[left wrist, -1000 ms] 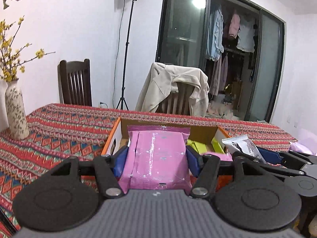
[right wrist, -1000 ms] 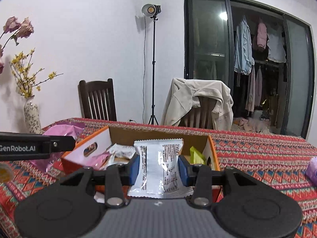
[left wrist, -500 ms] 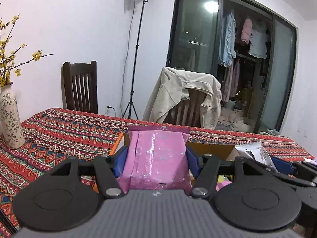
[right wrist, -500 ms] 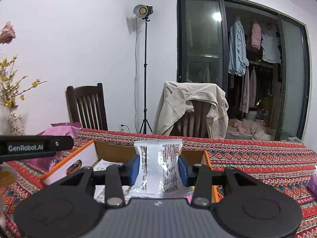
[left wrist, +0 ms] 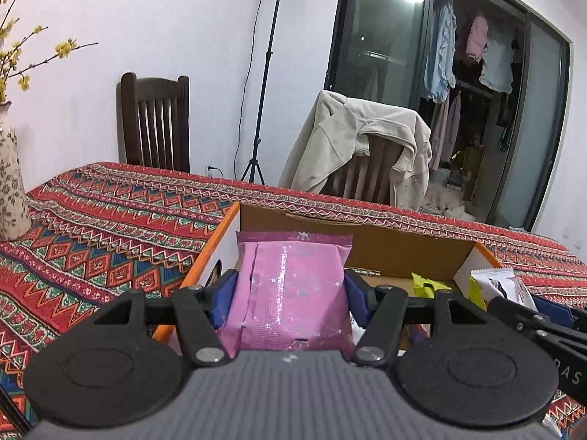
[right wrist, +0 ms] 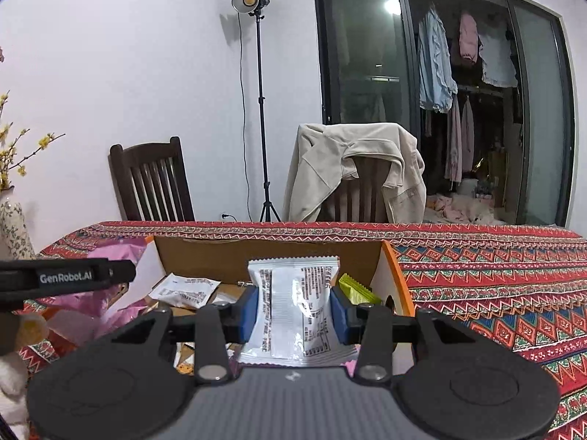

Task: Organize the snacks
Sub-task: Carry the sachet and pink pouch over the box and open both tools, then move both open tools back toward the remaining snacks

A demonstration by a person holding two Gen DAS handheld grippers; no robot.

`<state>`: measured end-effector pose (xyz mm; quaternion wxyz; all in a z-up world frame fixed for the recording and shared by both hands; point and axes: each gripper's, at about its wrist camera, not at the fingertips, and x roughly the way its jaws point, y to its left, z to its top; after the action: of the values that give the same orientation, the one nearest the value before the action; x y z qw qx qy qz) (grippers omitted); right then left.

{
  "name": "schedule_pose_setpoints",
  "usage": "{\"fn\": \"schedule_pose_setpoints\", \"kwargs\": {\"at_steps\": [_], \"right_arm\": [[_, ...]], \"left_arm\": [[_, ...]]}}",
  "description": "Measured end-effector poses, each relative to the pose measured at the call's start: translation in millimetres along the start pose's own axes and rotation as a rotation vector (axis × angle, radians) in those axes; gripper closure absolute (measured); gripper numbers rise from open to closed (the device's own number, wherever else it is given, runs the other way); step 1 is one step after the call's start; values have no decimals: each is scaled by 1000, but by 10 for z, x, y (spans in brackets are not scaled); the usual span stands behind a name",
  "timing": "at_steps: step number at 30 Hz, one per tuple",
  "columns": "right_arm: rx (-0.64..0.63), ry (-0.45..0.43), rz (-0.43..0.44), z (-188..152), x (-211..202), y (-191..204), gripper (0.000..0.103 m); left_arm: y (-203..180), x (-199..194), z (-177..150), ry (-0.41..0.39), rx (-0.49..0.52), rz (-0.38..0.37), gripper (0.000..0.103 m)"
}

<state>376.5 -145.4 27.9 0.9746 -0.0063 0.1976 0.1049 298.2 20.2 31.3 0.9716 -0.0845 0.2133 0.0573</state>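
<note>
A red patterned tablecloth point(left wrist: 110, 227) covers our table, and the cardboard box point(left wrist: 367, 242) sits at twelve o'clock. Our left gripper point(left wrist: 290, 293) squeezes a pink snack pack point(left wrist: 290, 286) over the box. Our right gripper point(right wrist: 293, 308) squeezes a white snack pack point(right wrist: 293, 308) there too.

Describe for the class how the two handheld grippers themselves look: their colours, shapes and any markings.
Both look alike. The left gripper has a ribbed grey body, black linkage arms with silver pivot bolts, two round black discs and blue finger pads. The right gripper shows the same build. In the right wrist view, the left gripper's black side bar carries white "GenRobot.AI" lettering. No cables, hands or sleeves show.
</note>
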Motion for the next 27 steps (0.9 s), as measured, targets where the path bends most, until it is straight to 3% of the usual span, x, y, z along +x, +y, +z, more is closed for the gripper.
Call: {"fn": "schedule_pose_setpoints", "kwargs": {"at_steps": [4, 5, 7, 8, 9, 13, 27], "right_arm": [[-4, 8, 2, -25, 35, 7, 58], [-3, 3, -2, -29, 31, 3, 55], [6, 1, -4, -31, 20, -5, 38], [14, -4, -3, -32, 8, -18, 22], [20, -11, -4, -35, -5, -27, 15], [29, -9, 4, -53, -10, -55, 1], [51, 22, -16, -87, -5, -100, 0]], "left_arm": [[10, -30, -28, -15, -3, -8, 39], [-1, -52, -40, -25, -1, -6, 33], [-16, -97, -50, -47, 5, 1, 18], [-27, -116, -46, -56, 6, 8, 9], [-29, -137, -49, -68, 2, 18, 1], [0, -182, -46, -86, -19, 17, 0], [24, -197, -27, -77, -38, 11, 0]]}}
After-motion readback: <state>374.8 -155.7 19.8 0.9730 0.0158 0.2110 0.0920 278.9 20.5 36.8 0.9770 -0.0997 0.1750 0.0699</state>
